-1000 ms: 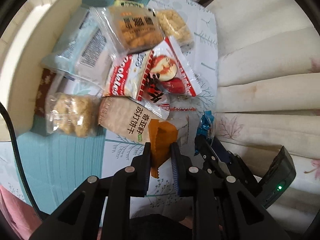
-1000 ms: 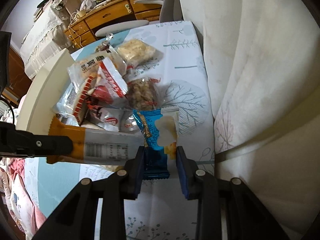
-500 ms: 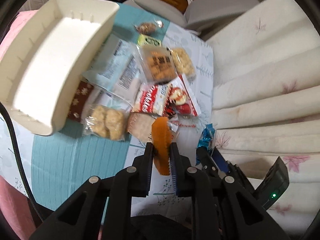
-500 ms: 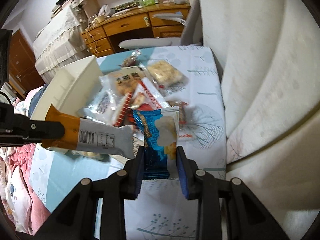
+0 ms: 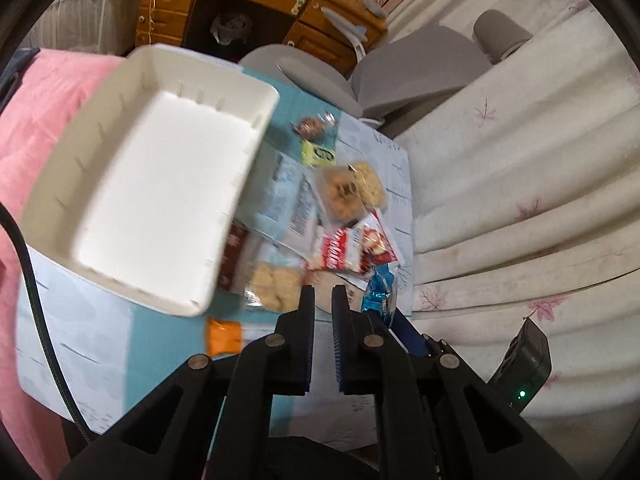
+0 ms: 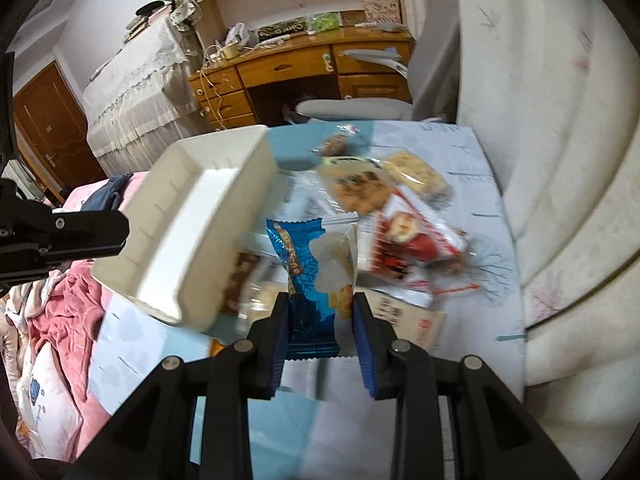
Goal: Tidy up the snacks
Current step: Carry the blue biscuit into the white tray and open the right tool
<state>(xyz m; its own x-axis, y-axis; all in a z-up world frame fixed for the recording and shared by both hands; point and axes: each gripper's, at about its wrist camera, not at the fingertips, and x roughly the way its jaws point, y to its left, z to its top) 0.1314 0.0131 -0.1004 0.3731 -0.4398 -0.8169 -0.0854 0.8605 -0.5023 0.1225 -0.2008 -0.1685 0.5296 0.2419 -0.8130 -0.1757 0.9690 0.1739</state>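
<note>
My left gripper (image 5: 323, 296) is shut with nothing between its fingers. An orange and white snack packet (image 5: 224, 336) lies flat on the tablecloth just left of and below it. My right gripper (image 6: 316, 300) is shut on a blue snack packet (image 6: 312, 272), held upright above the table; that packet also shows in the left wrist view (image 5: 380, 288). An empty white tray (image 5: 160, 192) stands to the left of the snack pile (image 6: 192, 232). The left gripper (image 6: 120, 236) reaches in at the left edge of the right wrist view.
A pile of snacks lies right of the tray: a red and white packet (image 5: 352, 248), cookie packs (image 5: 344, 192), a green packet (image 5: 318, 154). Cream cushions (image 5: 520, 200) border the table on the right, a pink blanket (image 5: 40, 112) on the left. A grey chair (image 5: 416, 68) stands behind.
Both grippers rose and drew back from the pile. The orange packet left the left gripper and now lies on the table; its jaws closed empty. The right still holds the blue packet.
</note>
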